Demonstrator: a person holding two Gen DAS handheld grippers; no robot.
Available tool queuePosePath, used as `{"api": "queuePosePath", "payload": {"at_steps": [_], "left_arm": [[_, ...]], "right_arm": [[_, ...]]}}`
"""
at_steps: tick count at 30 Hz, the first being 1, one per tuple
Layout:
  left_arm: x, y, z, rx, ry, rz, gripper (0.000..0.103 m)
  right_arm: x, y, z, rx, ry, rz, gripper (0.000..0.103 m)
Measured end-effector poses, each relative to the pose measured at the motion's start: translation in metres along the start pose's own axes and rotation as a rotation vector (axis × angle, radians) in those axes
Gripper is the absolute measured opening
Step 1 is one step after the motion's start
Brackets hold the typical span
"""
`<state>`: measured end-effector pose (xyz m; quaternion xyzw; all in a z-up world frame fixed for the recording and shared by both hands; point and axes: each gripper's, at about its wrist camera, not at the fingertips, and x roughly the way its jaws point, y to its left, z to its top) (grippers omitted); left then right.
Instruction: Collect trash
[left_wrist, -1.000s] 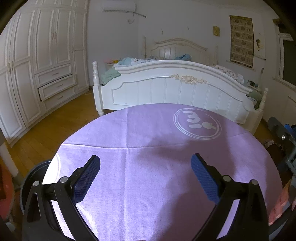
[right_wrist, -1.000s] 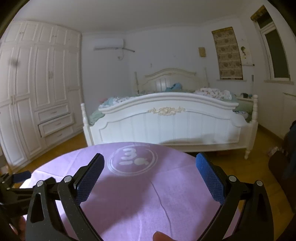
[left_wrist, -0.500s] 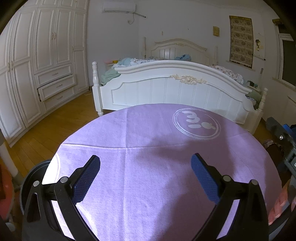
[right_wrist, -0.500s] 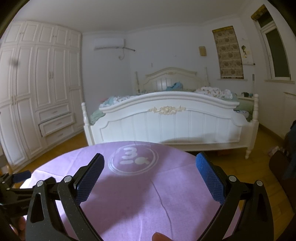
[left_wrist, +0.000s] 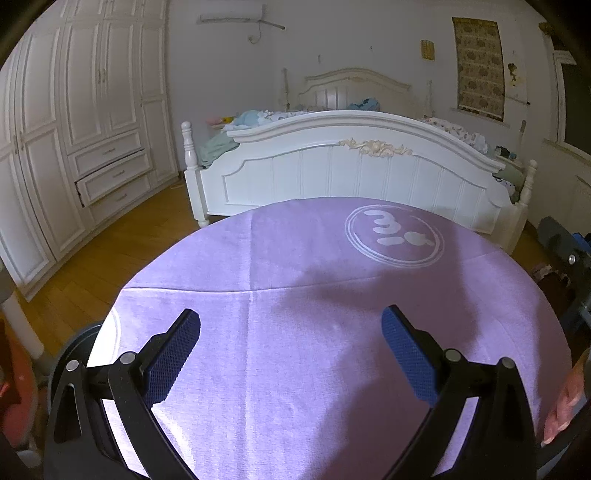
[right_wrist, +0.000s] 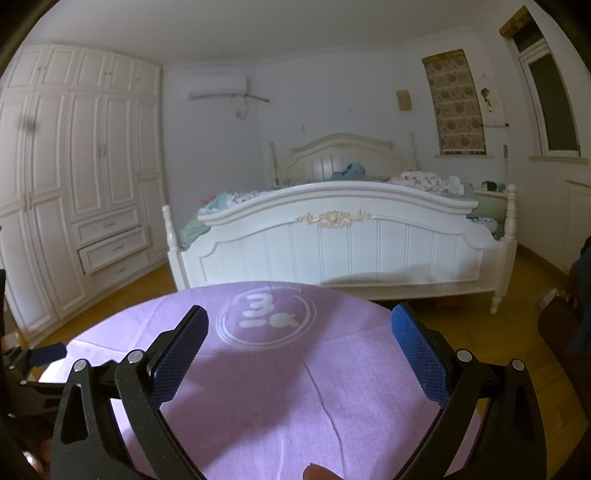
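Observation:
A round table under a purple cloth (left_wrist: 295, 280) with a white circular logo (left_wrist: 394, 236) fills the near field; it also shows in the right wrist view (right_wrist: 280, 373). No trash shows on the cloth in either view. My left gripper (left_wrist: 291, 325) is open and empty above the cloth. My right gripper (right_wrist: 300, 325) is open and empty above the cloth, near the logo (right_wrist: 266, 319). The left gripper's tip (right_wrist: 48, 353) shows at the left edge of the right wrist view.
A white bed (left_wrist: 354, 173) with bedding stands just beyond the table. White wardrobes with drawers (left_wrist: 92, 147) line the left wall. A dark round bin (left_wrist: 79, 345) sits on the floor left of the table. Dark bags (right_wrist: 565, 325) lie at the right.
The right gripper has tilted down slightly, so the room sits a little higher in its view. The left gripper has hardly moved.

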<state>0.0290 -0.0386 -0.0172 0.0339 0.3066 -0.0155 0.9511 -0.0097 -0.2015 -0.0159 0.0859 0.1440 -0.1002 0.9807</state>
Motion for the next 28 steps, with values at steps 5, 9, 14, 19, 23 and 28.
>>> {"api": "queuePosePath", "payload": {"at_steps": [5, 9, 14, 19, 23, 28], "left_arm": [[0.002, -0.001, 0.000, 0.007, 0.006, 0.006, 0.098], [0.001, 0.000, 0.000, 0.003, 0.004, 0.004, 0.098], [0.000, 0.002, -0.001, -0.012, -0.001, -0.004, 0.098], [-0.001, 0.003, -0.001, -0.016, -0.008, 0.002, 0.098], [-0.002, 0.004, -0.001, -0.021, -0.011, 0.001, 0.098], [-0.001, 0.006, 0.000, -0.032, -0.007, -0.002, 0.098]], "right_arm": [[0.003, -0.001, 0.000, 0.003, 0.002, 0.005, 0.098], [0.002, 0.001, 0.000, 0.000, -0.001, 0.004, 0.098], [-0.001, 0.002, -0.001, 0.003, 0.001, 0.000, 0.098], [0.003, 0.003, -0.001, -0.006, 0.005, 0.000, 0.098], [0.009, -0.001, 0.000, -0.019, 0.003, 0.004, 0.098], [0.011, -0.002, 0.000, -0.021, 0.004, 0.006, 0.098]]}}
